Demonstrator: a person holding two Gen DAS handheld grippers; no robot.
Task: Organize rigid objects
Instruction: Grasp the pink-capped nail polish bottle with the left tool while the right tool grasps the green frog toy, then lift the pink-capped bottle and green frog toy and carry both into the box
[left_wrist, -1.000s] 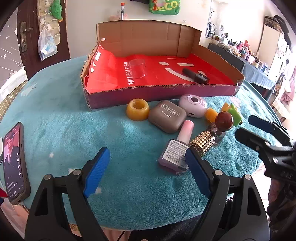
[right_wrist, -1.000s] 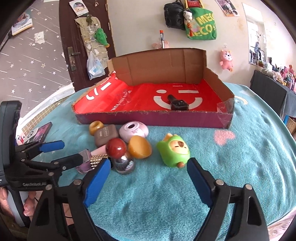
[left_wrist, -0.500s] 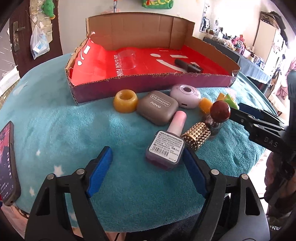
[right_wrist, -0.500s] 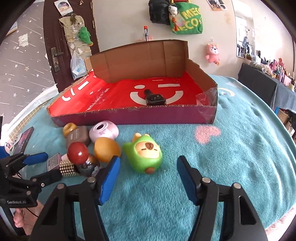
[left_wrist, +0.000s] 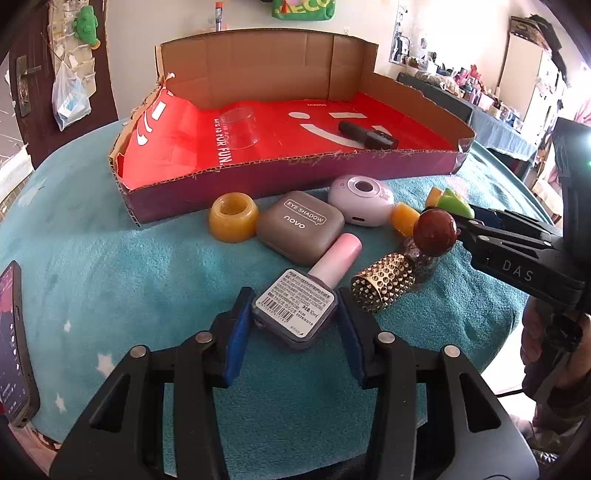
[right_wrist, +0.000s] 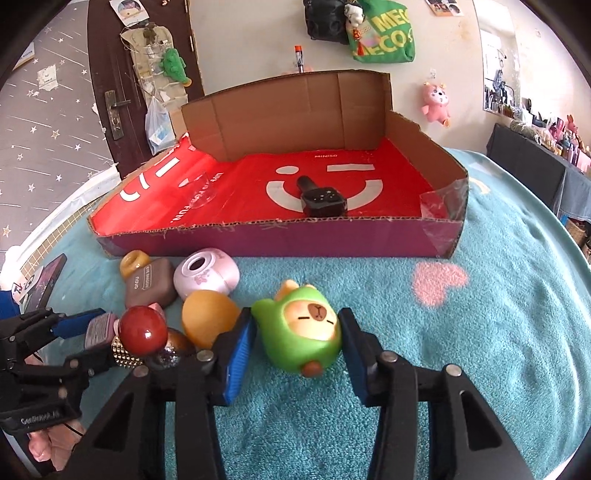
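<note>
A nail polish bottle (left_wrist: 295, 312) with a pink cap lies on the teal blanket. My left gripper (left_wrist: 294, 295) is closing on it, and both blue pads touch its sides. In the right wrist view, a green animal toy (right_wrist: 299, 332) lies between the closing jaws of my right gripper (right_wrist: 296, 317), whose pads meet its flanks. Behind both stands a cardboard tray (left_wrist: 332, 171) lined in red. It holds a black device (left_wrist: 369, 136) and a clear cup (left_wrist: 238, 127).
Between the grippers and the tray lie a yellow ring (left_wrist: 232, 218), an eye shadow case (left_wrist: 301, 227), a lilac round device (left_wrist: 360, 199), an orange egg (right_wrist: 208, 317), a red-capped bottle (left_wrist: 434, 232) and a gold studded tube (left_wrist: 382, 282). A phone (left_wrist: 13, 343) lies far left.
Both grippers moved forward and narrowed their jaws. The left one went from standing wide short of the nail polish bottle to clasping it. The right one closed in around the green toy.
</note>
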